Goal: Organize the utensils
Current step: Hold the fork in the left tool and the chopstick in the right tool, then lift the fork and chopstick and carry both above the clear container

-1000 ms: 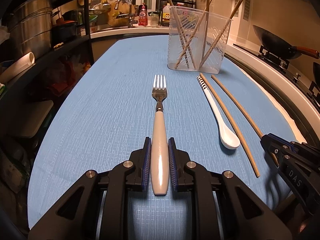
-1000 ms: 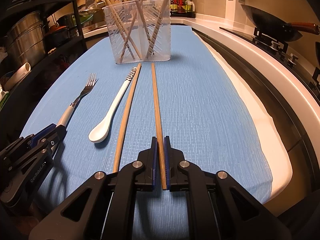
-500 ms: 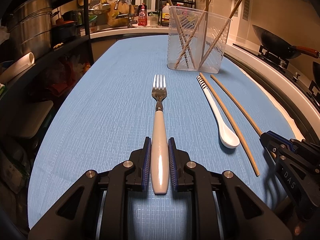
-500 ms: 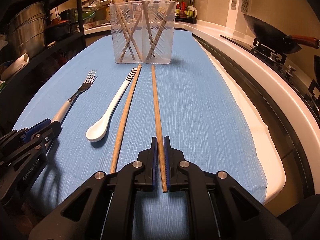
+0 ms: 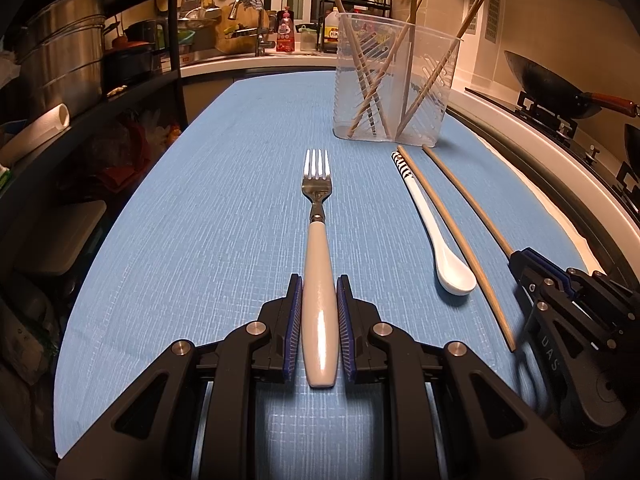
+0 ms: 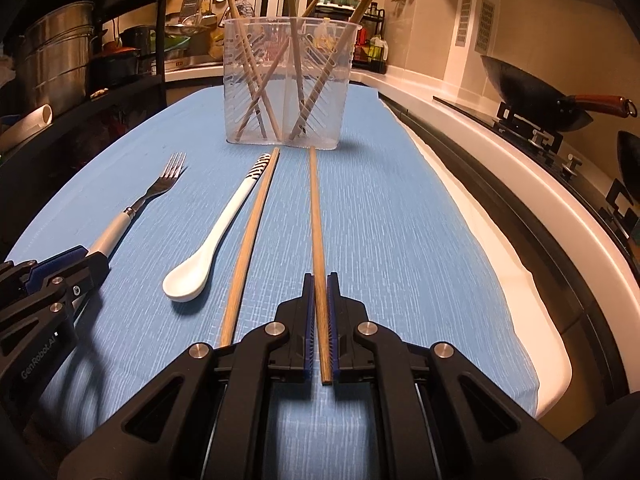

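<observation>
My left gripper (image 5: 319,284) is shut on the white handle of a fork (image 5: 318,240), tines pointing away over the blue mat. My right gripper (image 6: 320,280) is shut on a wooden chopstick (image 6: 316,216), lifted a little at my end. A second chopstick (image 6: 252,240) and a white spoon (image 6: 208,256) with a striped handle end lie on the mat between the two grippers. A clear plastic holder (image 6: 286,80) with several chopsticks stands at the far end; it also shows in the left wrist view (image 5: 394,80).
The blue mat (image 5: 224,200) covers the counter. A dark shelf rack with steel pots (image 5: 60,60) runs along the left. A stove with a wok (image 6: 532,92) is on the right, past the white counter edge (image 6: 500,184).
My right gripper has risen with its chopstick, and the holder looks nearer and lower in its view. My left gripper and the fork have barely moved.
</observation>
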